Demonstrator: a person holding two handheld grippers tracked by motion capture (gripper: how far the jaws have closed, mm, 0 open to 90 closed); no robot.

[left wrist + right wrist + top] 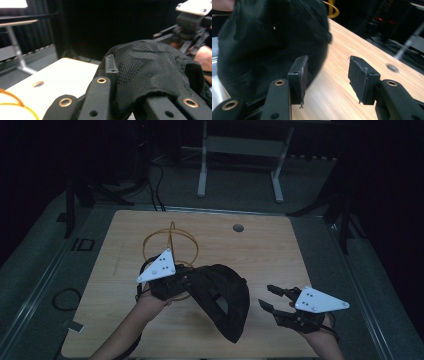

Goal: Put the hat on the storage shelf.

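The pale wooden tabletop [260, 255] carries everything here, with a small round grommet hole [238, 228] near its far edge and dark floor all around.

Largest of the things on it is the black fabric cap [222, 302], which lies near the middle of the near half, between the two hands. It appears tipped on its side, its hollow turned toward the person, probably because it is being lifted by one edge rather than resting flat.

Behind it lies the thin orange wire hoop frame [170, 245], two loops crossing one another, apart from the right hand and partly hidden by the left one. It looks like the stand or form the cap may belong on, though that is a judgement.

The left gripper [177, 282] is at the cap's left edge. In the left gripper view its fingers [111, 66] are pinched together on the mesh cloth of the cap, which drapes over them, so it holds the cap by the fabric.

The right gripper [270, 300] sits just beside the cap's right side, not touching it. In the right gripper view its fingers [299, 75] stand wide apart with bare wood between them, holding nothing, seemingly ready to take the cap's free edge.
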